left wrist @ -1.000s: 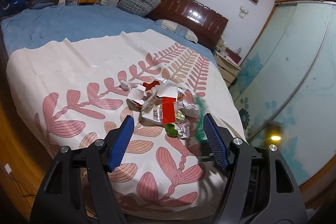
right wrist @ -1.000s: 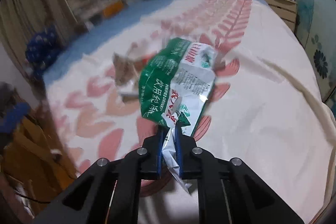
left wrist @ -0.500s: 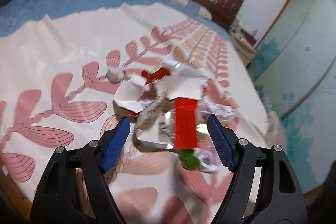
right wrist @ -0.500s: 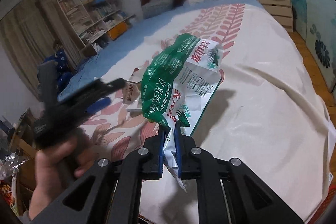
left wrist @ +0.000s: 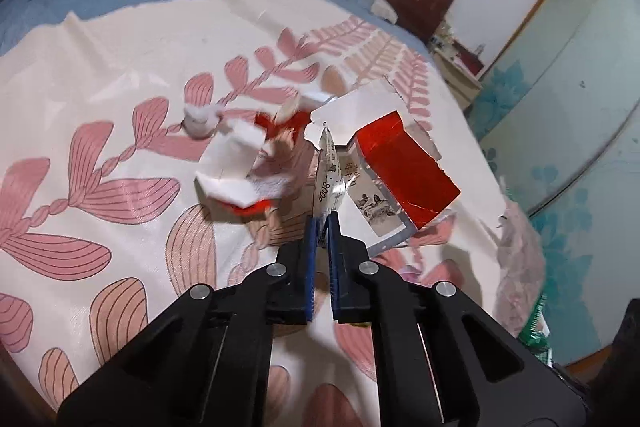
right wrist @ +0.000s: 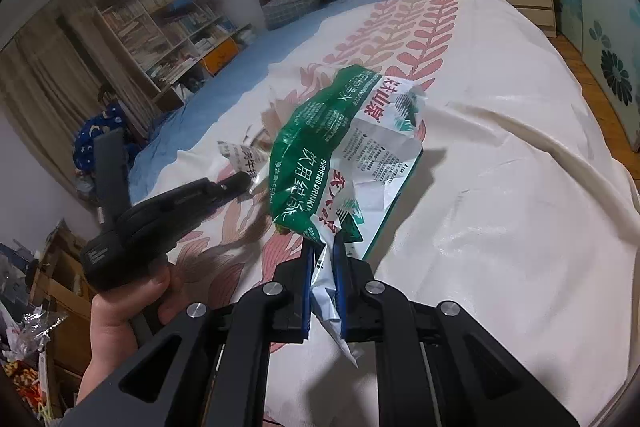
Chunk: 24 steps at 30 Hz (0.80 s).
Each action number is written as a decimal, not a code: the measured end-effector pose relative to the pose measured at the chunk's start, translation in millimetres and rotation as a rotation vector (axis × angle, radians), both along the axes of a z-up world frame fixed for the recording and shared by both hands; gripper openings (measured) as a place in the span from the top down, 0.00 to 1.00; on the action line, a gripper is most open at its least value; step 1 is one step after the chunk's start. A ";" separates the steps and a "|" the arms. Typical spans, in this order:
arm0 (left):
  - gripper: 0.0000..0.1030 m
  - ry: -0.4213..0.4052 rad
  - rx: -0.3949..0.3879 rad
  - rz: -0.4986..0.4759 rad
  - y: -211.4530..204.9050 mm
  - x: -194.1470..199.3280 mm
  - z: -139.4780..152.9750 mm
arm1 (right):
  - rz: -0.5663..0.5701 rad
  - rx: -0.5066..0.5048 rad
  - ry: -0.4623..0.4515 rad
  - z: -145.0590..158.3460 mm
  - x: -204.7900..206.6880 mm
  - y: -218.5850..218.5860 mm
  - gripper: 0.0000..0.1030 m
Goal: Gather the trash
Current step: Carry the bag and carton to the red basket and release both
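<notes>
The left tongs [left wrist: 322, 227] pinch the lower edge of a torn red-and-silver wrapper [left wrist: 384, 163], which rises just ahead of the blue pads above the scrap pile [left wrist: 244, 163] on the bed [left wrist: 100, 75]. The right tongs [right wrist: 323, 247] are clamped on the neck of a green-and-white plastic bag [right wrist: 344, 143], lifted over the leaf-patterned sheet [right wrist: 500, 187].

The crumpled green-and-white plastic water-bottle wrapper [right wrist: 344, 151] carries white "PURIFIED DRINKING" lettering beside large Chinese characters "饮用纯净", with red characters "山泉" at its 1 o'clock edge. The folded silver-and-red torn carton piece [left wrist: 330, 183] shows the number "800".
</notes>
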<state>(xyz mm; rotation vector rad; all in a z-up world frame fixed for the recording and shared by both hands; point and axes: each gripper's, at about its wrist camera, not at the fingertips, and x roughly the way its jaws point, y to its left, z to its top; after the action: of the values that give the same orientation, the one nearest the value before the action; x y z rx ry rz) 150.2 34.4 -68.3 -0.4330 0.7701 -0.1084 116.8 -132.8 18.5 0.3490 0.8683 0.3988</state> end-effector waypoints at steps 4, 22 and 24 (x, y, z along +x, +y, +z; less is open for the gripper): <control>0.95 -0.051 0.011 -0.002 -4.7 -14.0 16.4 | -0.007 0.014 -0.020 2.5 -4.9 -6.6 0.89; 0.95 -0.328 0.075 -0.107 -156.5 -168.3 196.8 | -0.146 -0.092 -0.307 158.8 -136.6 -274.6 0.89; 0.95 -0.330 0.065 -0.188 -201.4 -171.5 204.4 | -0.211 -0.142 -0.272 153.9 -151.4 -324.9 0.89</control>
<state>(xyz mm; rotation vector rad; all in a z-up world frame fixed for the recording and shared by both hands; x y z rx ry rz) -21.3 -167.0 136.1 -0.2705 0.4863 -0.3215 -34.6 -457.7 172.4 0.2447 0.5828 0.1820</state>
